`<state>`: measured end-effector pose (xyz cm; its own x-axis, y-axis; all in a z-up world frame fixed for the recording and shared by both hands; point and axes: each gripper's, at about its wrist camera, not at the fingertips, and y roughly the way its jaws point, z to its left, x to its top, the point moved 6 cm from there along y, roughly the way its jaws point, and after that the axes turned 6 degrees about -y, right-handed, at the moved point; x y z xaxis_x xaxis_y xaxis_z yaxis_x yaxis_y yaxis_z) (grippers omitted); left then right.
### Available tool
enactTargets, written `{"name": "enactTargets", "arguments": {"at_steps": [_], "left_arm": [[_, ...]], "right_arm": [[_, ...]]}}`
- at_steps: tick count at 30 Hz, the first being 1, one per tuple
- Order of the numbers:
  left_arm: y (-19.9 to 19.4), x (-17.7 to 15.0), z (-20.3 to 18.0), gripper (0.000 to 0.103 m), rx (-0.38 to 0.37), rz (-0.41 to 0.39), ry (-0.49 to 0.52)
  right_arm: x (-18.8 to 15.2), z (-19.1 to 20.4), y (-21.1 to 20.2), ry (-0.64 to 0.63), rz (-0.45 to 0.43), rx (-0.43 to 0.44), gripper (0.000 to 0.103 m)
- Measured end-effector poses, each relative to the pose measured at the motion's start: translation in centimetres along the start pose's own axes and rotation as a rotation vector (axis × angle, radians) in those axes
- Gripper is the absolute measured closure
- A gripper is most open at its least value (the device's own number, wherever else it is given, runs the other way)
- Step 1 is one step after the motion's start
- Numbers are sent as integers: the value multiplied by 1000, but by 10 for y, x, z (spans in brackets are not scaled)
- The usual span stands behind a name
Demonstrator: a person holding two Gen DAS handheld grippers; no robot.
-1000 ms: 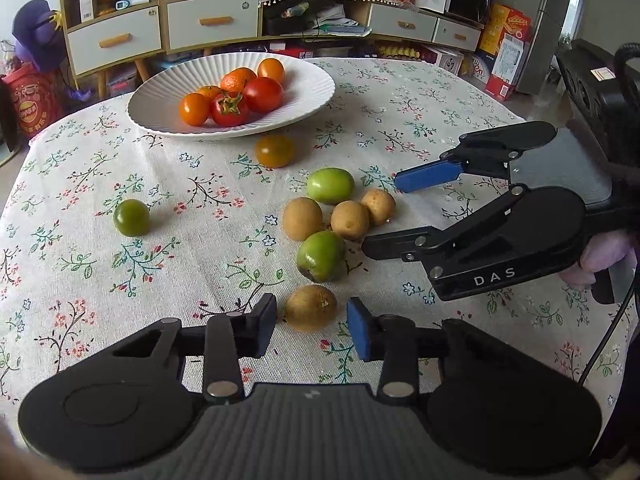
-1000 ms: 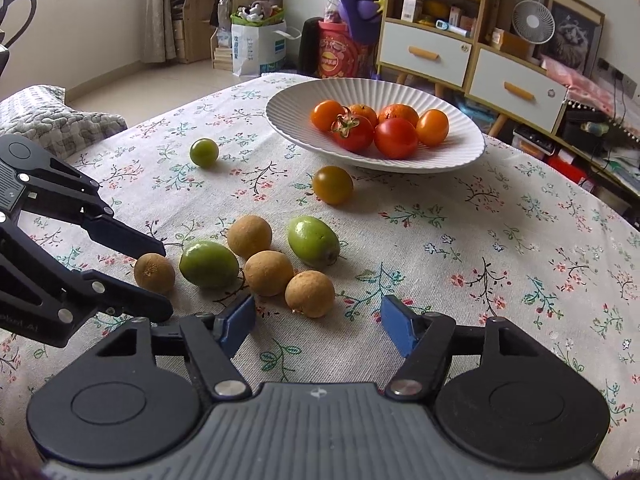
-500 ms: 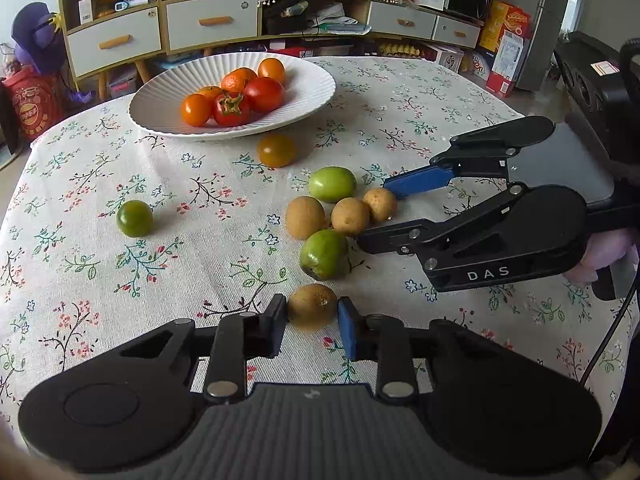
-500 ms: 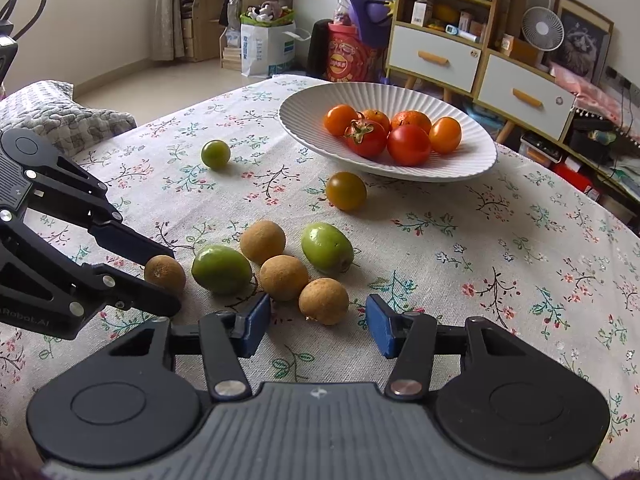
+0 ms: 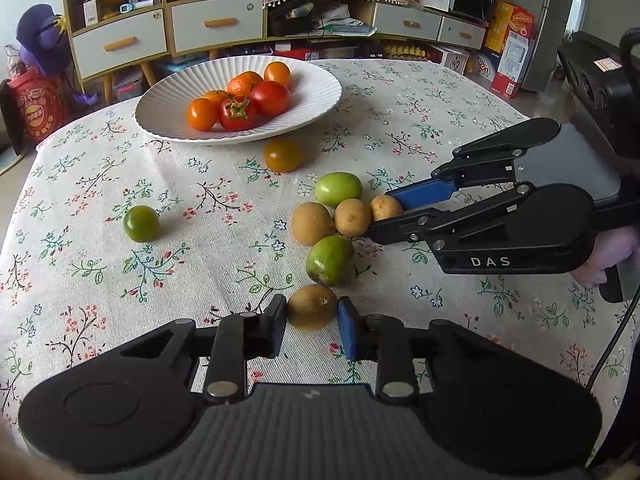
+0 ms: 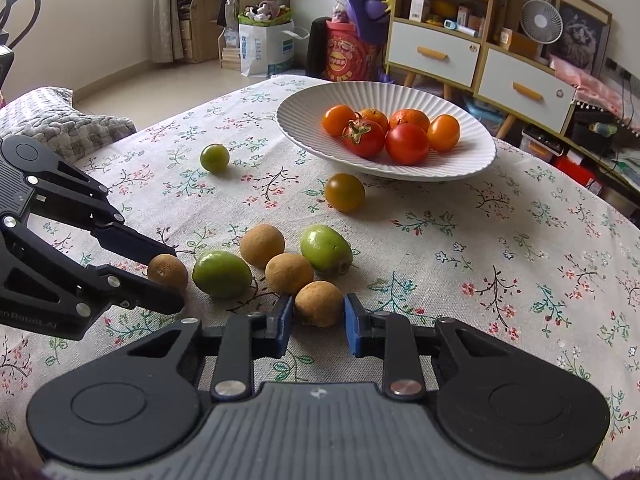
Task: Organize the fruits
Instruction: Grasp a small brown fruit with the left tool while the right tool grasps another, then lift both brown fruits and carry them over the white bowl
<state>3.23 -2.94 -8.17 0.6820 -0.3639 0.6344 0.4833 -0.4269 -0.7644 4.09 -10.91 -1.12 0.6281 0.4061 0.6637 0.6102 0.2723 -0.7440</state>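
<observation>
Jaws of left gripper (image 5: 312,322) and right gripper (image 6: 319,322) each pinching a brown fruit.

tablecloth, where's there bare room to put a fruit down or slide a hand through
Free: the cloth right of the white plate and fruit cluster, out to the table edge; also the stretch between the lone green tomato and the brown fruits. Crowded: the cluster of brown and green fruits, where the left gripper and right gripper each clamp one.
</observation>
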Motion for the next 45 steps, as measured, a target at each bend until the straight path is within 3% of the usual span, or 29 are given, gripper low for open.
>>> {"name": "enactTargets", "arguments": {"at_steps": [17,33,45], "left_arm": [[-8,18,0,81,10,-36,-9],[-8,63,4,81,46,-93,-86],[10,99,1,81,79,-142,-132]], "right_arm": [[19,-12,-12,59,-44,-10,79],[59,-33,-22,122,-136,-56,79],[78,-66,-1,237,-134,-81,79]]}}
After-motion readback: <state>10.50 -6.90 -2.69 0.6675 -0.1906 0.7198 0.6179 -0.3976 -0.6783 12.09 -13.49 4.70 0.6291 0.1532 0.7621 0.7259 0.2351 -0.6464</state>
